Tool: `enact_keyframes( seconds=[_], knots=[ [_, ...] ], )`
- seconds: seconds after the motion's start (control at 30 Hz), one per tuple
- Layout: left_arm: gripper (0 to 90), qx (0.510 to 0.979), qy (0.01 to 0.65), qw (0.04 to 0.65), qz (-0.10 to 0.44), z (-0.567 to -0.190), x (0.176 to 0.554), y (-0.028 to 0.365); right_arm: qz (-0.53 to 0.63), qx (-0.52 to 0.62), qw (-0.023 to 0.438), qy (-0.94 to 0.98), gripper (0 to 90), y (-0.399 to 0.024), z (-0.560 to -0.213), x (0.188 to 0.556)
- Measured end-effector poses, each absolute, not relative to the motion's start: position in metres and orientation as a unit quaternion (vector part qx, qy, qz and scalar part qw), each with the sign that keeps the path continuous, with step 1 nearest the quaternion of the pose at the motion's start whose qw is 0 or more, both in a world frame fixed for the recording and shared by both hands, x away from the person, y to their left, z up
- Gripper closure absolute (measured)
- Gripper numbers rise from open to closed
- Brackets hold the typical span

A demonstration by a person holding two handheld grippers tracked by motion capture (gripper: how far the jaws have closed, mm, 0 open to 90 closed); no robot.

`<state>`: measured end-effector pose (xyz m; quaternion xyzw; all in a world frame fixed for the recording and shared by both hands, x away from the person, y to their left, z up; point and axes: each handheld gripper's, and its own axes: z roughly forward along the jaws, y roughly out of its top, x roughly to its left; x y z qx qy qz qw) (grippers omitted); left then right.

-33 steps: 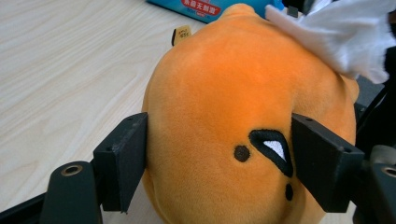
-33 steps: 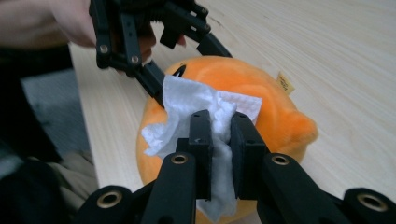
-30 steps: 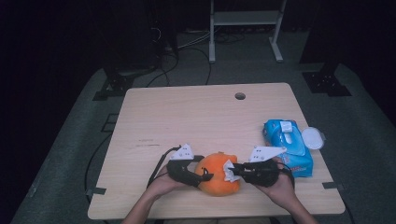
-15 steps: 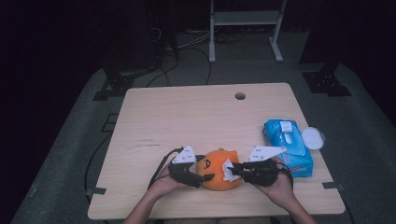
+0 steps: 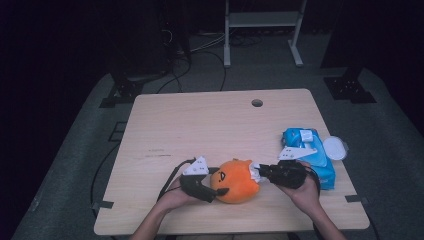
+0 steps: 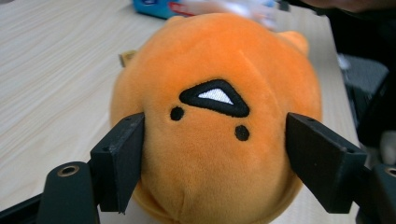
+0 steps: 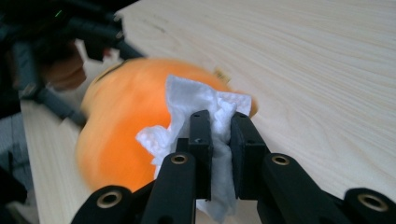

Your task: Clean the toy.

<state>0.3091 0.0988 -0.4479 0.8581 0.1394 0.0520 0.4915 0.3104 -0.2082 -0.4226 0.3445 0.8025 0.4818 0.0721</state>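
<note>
From above, near the 6 o'clock edge of the worktop [image 5: 215, 125], the orange plush [image 5: 236, 181] sits between both tongs. Left tongs [image 5: 216, 192] grip it from its 9 o'clock side; right tongs [image 5: 257, 173] meet it at 3 o'clock with a white wipe [image 5: 256, 173] between them and the toy. Blue wipes pack [image 5: 311, 152] lies at 3 o'clock of the right hand [image 5: 302, 192], with a white round lid [image 5: 335, 148] just beside the pack.

Left gripper view: plush [image 6: 217, 116] face toward the camera, black embroidered mouth [image 6: 213, 96] and two dots showing. Left tongs [image 6: 217, 154] are clamped on the plush, jaws spread wide and pressing both flanks, fabric bulging slightly between them. Hold looks sound. Judgement: keep squeeze steady and don't tighten, or the toy deforms and rolls under the wipe.

Right gripper view: right tongs [image 7: 219, 135] are closed on the wipe [image 7: 196, 121], jaws nearly together with the tissue bunched between them. Wipe's loose edge touches the plush [image 7: 126, 126] on its upper side. Plush looks blurred here.

To do this step well, I'd say: short strokes pulling toward 3 o'clock, away from the left jaws, light pressure. Lead with the wipe, not the jaw tips, on the pile. Risk: only a small fold is pinched, so a hard drag could pull it free. Rotate the toy with the left to reach new areas.
</note>
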Motion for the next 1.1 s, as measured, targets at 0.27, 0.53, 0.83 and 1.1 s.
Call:
enact_keyframes(
  seconds=[0.27,0.53,0.83,1.1],
  knots=[
    [23.3,0.855,0.165,0.489,0.049,-0.449,0.311,0.101,0.485,0.361,0.05,0.795,79.6,-0.21,-0.427,0.32],
    [23.6,0.845,0.215,0.489,0.042,-0.45,0.317,0.104,0.478,0.31,0.057,0.82,80.0,-0.201,-0.411,0.286],
    [10.8,0.833,0.226,0.503,0.04,-0.45,0.319,0.104,0.467,0.31,0.072,0.825,79.8,-0.199,-0.414,0.292],
    [21.7,0.86,0.142,0.478,0.105,-0.439,0.294,0.077,0.477,0.274,0.092,0.83,80.0,-0.175,-0.401,0.285]
  ],
)
